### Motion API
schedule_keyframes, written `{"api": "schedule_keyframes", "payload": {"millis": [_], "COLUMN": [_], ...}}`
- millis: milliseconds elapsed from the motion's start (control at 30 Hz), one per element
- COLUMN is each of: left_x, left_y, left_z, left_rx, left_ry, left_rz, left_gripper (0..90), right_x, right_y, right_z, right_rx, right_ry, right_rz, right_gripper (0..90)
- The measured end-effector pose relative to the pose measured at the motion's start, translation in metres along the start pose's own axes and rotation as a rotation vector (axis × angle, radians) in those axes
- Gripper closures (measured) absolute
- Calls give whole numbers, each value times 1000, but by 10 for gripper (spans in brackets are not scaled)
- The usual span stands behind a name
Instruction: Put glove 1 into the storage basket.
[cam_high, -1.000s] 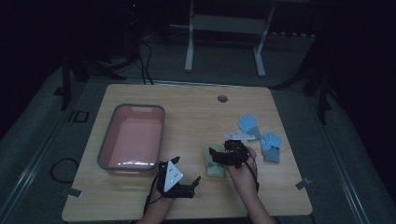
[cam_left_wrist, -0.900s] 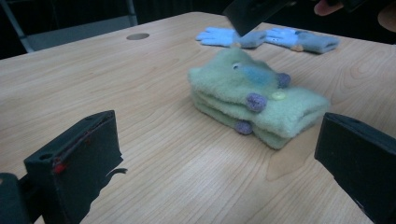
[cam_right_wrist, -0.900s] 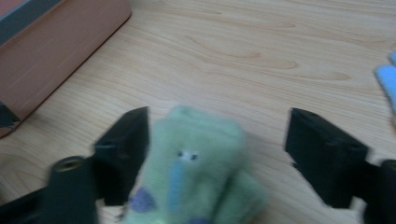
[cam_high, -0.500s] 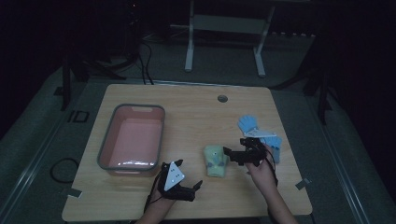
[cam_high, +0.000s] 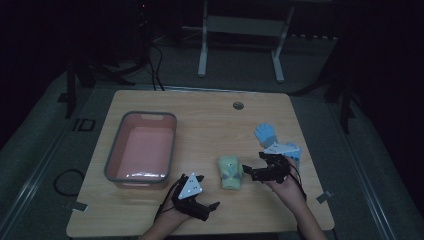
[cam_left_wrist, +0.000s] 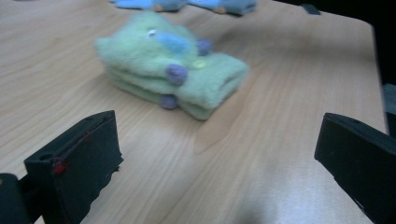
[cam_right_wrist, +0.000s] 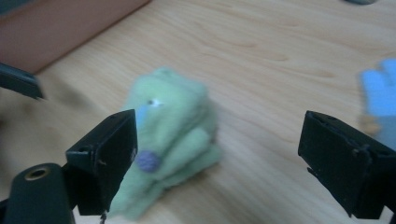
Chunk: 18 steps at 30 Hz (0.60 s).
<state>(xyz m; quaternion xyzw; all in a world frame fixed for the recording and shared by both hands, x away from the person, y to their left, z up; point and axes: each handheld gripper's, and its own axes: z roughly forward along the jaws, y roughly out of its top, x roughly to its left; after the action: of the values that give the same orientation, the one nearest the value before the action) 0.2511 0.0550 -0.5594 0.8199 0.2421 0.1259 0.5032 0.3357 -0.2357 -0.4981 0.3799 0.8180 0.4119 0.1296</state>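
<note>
A: Where's the folded green sock (cam_high: 230, 172)?
B: Flat on the table (cam_high: 210, 120), near its front edge, right of the pink tub (cam_high: 142, 150).
A: And the right gripper (cam_high: 251, 172)?
B: Just right of the sock, its jaws have just been opening, nothing between them.
A: The left gripper (cam_high: 210, 209)?
B: Spread wide, near-left of the sock

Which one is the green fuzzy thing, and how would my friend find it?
Start at the wooden table and look right of the pink tub, near the front edge. The folded green sock lies flat there by itself. Unlike the blue socks farther right, it is pale green with purple dots.
</note>
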Motion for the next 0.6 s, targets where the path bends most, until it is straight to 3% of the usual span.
{"api": "schedule_keyframes", "payload": {"millis": [200, 333, 400, 600], "left_x": [-2, -1, 0, 2], "left_y": [11, 22, 28, 41], "left_z": [10, 17, 21, 40], "left_rx": [37, 27, 31, 119], "left_ry": [-29, -18, -19, -51], "left_rz": [41, 85, 115, 206], "left_gripper": [7, 79, 158, 225], "right_x": [1, 0, -1, 0], "right_y": [7, 15, 19, 30], "right_z": [7, 15, 21, 38], "right_rx": [12, 19, 41, 85], "right_ry": [9, 26, 33, 67], "right_rz": [-25, -35, -28, -35], "right_gripper": [189, 260, 279, 318]}}
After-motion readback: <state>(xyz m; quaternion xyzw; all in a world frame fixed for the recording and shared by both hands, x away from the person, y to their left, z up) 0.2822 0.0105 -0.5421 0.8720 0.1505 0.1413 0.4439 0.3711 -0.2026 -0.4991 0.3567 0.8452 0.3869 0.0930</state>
